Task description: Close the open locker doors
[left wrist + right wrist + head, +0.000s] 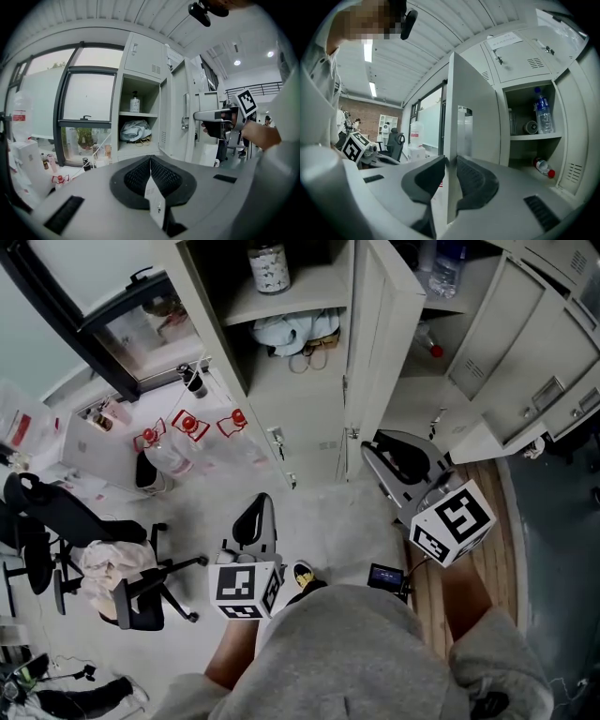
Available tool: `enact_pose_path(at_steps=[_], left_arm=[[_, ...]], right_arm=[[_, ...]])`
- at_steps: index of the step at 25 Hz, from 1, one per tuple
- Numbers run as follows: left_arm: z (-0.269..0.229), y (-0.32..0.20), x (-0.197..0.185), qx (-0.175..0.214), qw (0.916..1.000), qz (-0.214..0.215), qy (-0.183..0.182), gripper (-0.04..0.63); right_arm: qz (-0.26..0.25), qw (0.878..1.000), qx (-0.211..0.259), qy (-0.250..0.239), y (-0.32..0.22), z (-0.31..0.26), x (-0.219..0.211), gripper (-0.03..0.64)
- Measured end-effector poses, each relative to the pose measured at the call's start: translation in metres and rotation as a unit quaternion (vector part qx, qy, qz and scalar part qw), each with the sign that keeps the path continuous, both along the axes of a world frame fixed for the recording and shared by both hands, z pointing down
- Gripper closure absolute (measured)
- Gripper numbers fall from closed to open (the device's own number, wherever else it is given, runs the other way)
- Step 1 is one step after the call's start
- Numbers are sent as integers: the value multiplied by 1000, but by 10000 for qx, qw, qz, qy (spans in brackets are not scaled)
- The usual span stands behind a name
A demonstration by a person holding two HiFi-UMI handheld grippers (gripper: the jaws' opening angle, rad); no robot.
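**At the door's free edge: right claw engaged, left claw idle**

At the free edge of the open locker door (pixel 471 136), your right gripper (pixel 450 161) has one dark pad on each face of the panel and is grasping it. The claw lies about level. I judge that this suits swinging the door on its hinges rather than lifting it.

The door juts out towards you, edge-on, between two open compartments. Left of the door, a jar (pixel 269 266) stands on the upper shelf and a bundle of cloth (pixel 295 332) lies on the shelf below. Right of the door, a water bottle (pixel 542 112) stands upright on a shelf, and a red-capped bottle (pixel 544 167) lies on its side beneath. Further right of the door, other pale panels (pixel 511 343) appear to hang open as well. If so, more than one closure remains.

Your left gripper (pixel 151 161) is well to the left of the door and apart from it. Its jaws are clenched with no part of the locker between them. A small white tab shows at the seam, and I cannot tell whether it belongs to the tool. I judge that you hold this gripper back to leave the door's swing unobstructed.

One risk is noted. The cloth's straps lie near the front lip of the shelf left of the door and might catch as the door shuts.
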State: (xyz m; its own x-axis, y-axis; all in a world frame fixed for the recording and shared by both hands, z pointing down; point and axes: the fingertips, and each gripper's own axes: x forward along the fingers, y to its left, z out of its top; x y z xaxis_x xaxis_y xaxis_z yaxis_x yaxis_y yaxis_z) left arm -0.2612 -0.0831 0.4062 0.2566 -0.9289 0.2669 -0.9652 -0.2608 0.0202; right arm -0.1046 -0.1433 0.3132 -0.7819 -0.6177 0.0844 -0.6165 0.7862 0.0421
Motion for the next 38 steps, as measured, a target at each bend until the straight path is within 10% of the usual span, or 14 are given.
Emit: enact_pose_path(at_steps=[38], left_arm=[[8,-27,-106,11,9993,-355,-96,584]], right_arm=[[-161,9998,44,81,-68,1,-162,540]])
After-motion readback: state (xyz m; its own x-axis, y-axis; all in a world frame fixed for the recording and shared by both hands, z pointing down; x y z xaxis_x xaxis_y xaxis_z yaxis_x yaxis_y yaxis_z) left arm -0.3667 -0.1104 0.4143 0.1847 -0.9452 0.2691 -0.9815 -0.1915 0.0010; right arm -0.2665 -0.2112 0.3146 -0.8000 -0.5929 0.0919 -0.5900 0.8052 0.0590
